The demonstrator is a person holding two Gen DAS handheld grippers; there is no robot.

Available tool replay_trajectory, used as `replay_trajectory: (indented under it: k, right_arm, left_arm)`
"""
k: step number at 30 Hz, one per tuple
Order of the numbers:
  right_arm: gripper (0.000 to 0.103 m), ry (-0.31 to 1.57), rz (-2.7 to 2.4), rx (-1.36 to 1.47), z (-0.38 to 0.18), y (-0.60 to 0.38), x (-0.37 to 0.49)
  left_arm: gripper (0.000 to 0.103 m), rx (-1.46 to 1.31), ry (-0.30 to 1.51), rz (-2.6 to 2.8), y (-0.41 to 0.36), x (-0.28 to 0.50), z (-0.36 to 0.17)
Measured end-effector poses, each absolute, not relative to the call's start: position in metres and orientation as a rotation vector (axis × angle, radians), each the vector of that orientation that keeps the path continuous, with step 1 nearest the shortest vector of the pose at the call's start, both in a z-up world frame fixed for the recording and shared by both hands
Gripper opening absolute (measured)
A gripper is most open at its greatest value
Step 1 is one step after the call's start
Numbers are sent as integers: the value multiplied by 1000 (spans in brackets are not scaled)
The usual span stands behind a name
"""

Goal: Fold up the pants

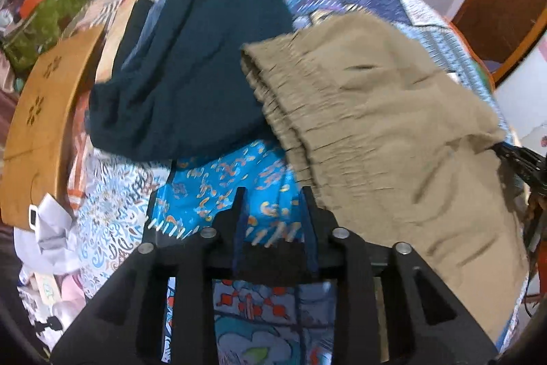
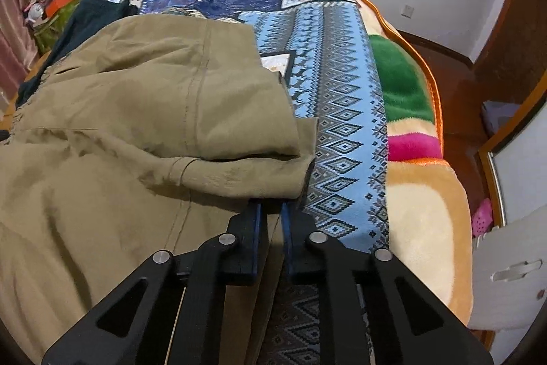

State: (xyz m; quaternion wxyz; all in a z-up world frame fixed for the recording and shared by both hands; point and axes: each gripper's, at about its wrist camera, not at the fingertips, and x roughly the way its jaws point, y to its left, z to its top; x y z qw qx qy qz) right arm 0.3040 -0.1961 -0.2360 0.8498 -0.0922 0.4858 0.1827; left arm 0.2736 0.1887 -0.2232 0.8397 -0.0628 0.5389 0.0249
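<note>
The khaki pants [image 2: 112, 132] are lying on the bed, partly folded, with the right tongs [image 2: 270, 211] pinching them at the hem end. Those tongs are standing nearly closed, their blue-padded fingers [image 2: 255, 228] narrowed to a slim gap with khaki cloth running between them, so I am judging that they are gripping the cloth; the fingertips themselves are hidden under the hem. The left tongs [image 1: 273, 194] are hanging wide apart and gripping nothing, hovering over the bright blue patterned bedspread [image 1: 218, 187] just beside the gathered elastic waistband [image 1: 273, 98]. From the left wrist view the pants are draping from the waistband toward the right, where the right tongs are showing at the frame edge. Beyond the waistband, a dark navy garment [image 1: 191, 67] is lying higher up the bed, touching or slightly overlapping the khaki cloth. A wooden board [image 1: 44, 112] is sitting to the far left.

The step in hand looks like a lengthwise fold, one leg already lying over the other. The next move probably calls for the left tongs closing on the waistband, then both ends being brought together without dragging the navy garment along.
</note>
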Motion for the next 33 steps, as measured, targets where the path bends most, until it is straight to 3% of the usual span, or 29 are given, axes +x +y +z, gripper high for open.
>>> replay_trajectory:
  k: [2, 4, 6, 8, 18, 26, 29, 33]
  right_arm:
    - [15, 1018, 396, -184, -230, -198, 299]
    - [28, 998, 417, -178, -223, -200, 290]
    - [46, 963, 429, -192, -217, -201, 283]
    - [48, 928, 425, -213, -212, -201, 280]
    - [48, 903, 433, -23, -198, -217, 319]
    - [47, 1029, 504, -76, -234, -187, 353]
    - [40, 1055, 525, -98, -246, -182, 357]
    - [18, 1045, 512, -148, -246, -177, 358]
  left_arm:
    - [52, -145, 1109, 34, 185, 274, -211]
    - [69, -152, 1090, 17, 182, 276, -205]
    - [73, -155, 1088, 2, 177, 282, -204]
    - [73, -150, 1112, -1, 172, 290, -210]
    - [73, -167, 1180, 7, 166, 323, -235]
    - [74, -172, 1236, -22, 163, 346, -257]
    - [74, -182, 1233, -31, 164, 347, -261]
    - [62, -121, 1208, -11, 159, 344, -260]
